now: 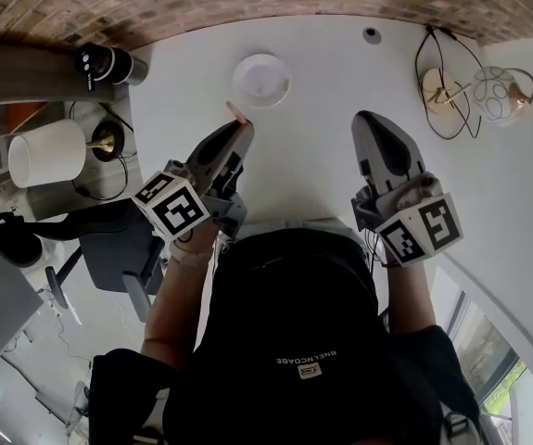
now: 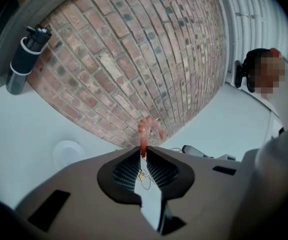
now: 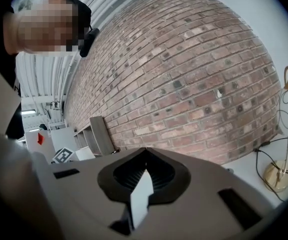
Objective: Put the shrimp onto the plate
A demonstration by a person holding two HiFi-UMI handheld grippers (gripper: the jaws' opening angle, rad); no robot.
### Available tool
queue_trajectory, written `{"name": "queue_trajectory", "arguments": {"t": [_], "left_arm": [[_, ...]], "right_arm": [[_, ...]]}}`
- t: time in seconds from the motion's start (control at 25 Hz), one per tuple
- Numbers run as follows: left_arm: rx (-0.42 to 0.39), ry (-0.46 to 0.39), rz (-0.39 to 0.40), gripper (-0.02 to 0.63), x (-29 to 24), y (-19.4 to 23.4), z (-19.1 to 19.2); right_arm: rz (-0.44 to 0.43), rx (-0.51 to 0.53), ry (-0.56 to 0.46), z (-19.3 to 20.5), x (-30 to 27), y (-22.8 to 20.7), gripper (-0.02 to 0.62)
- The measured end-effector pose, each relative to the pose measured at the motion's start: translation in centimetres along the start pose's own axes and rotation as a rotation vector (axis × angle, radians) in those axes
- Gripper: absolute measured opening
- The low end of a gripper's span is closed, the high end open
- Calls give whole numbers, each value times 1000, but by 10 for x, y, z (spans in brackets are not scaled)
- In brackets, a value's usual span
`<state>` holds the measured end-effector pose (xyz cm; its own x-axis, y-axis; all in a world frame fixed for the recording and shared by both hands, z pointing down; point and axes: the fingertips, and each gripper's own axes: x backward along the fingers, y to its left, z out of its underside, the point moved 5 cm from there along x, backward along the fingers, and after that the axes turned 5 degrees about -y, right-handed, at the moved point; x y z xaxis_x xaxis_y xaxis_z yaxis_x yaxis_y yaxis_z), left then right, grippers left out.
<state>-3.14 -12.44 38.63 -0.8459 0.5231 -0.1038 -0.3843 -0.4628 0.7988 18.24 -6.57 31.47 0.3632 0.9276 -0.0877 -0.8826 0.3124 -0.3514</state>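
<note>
One gold lamp (image 1: 440,89) sits right of the plate (image 1: 260,80); left gripper (image 1: 242,126) pinches shrimp (image 2: 145,130).

The white table (image 1: 326,119) carries a plate (image 1: 260,80) and lamp (image 1: 500,93).

The right gripper (image 3: 145,154) points toward the brick wall (image 3: 184,84), its jaws pressed together with nothing between them. On the white tabletop (image 3: 246,173), close to its wall-side edge, stands a brass lamp base (image 3: 276,176), with a black cable (image 3: 266,146) looping beside it.
</note>
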Motion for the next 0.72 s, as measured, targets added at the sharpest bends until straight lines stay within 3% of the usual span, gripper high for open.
{"name": "queue_trajectory", "arguments": {"t": [0.32, 0.72], "left_arm": [[44, 46, 10, 38, -23, 46, 4], [92, 126, -68, 37, -52, 118, 24]], "right_arm": [[82, 12, 37, 6, -1, -5, 3], [156, 13, 60, 8, 0, -3, 3]]}}
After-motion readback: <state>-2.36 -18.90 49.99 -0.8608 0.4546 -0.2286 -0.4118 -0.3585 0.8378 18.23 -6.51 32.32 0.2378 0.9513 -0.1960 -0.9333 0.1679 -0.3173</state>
